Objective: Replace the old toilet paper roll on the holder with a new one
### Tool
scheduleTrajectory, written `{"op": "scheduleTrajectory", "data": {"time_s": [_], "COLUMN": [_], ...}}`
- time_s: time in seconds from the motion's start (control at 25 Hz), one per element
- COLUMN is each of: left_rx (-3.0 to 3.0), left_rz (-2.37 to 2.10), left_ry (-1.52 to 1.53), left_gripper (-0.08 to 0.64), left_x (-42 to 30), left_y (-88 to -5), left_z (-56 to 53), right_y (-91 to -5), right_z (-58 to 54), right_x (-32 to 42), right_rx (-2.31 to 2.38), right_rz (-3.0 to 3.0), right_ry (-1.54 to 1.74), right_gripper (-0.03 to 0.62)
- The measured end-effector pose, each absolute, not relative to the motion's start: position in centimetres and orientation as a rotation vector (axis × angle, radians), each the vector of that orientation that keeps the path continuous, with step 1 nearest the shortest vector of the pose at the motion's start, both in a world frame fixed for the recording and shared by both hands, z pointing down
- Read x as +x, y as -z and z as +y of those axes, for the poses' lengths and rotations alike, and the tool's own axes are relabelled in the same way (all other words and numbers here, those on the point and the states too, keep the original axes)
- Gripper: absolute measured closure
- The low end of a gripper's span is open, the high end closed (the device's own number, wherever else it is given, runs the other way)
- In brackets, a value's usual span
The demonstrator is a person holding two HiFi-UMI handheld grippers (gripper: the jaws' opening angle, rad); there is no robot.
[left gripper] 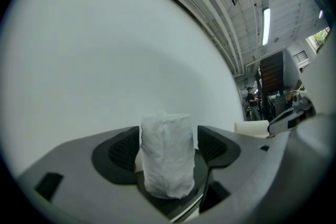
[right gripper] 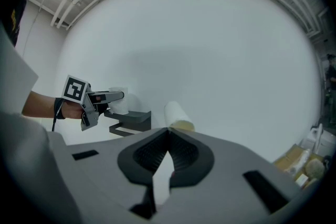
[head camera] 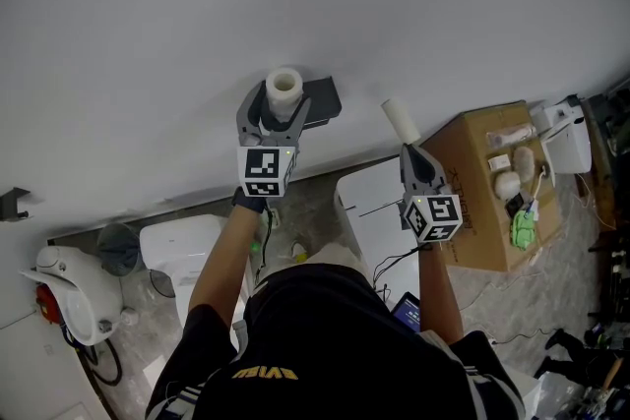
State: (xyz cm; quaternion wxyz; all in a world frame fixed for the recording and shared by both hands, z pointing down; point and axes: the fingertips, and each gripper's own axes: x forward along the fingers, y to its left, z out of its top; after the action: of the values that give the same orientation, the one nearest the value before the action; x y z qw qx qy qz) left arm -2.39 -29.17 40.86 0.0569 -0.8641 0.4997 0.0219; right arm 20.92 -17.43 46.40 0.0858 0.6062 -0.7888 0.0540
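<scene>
One broad white wall [head camera: 148, 15] carries the dark holder [head camera: 320, 103], which serves as the fixed mark. Well to the right of the holder and lower stands a cardboard box [head camera: 472, 202] with small items on top.

At the holder's left end, the left claw [head camera: 281, 113] points level at the wall. Its jaws are clamped on the sides of a white roll [head camera: 283, 86], which stands upright between them. The roll sits just above the holder's top, and I cannot tell whether they touch.

Right of the holder and apart from it, the right claw [head camera: 409, 150] has its jaws pressed together. The tips pinch the near end of a thin tube [head camera: 401, 120], which slants up toward the wall.
</scene>
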Motion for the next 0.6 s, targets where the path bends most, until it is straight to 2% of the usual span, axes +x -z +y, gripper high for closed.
{"op": "scheduleTrajectory", "data": {"time_s": [0.2,0.6], "left_rx": [-2.638,-2.614], "left_rz": [1.55,1.532], "left_ry": [-0.105,-0.058], "left_gripper": [0.238,0.267], "left_x": [-2.77,-2.64], "left_y": [-40.79,-40.67], "left_z": [-29.37,-29.47], "right_y": [-46.41,-46.43], "right_z": [-17.34,-17.03], "right_x": [21.07,21.06], "right_rx": [1.809,1.811], "right_rz": [-2.352,-2.35], "right_ry": [-0.163,-0.166], "right_gripper": [0.598,0.598]}}
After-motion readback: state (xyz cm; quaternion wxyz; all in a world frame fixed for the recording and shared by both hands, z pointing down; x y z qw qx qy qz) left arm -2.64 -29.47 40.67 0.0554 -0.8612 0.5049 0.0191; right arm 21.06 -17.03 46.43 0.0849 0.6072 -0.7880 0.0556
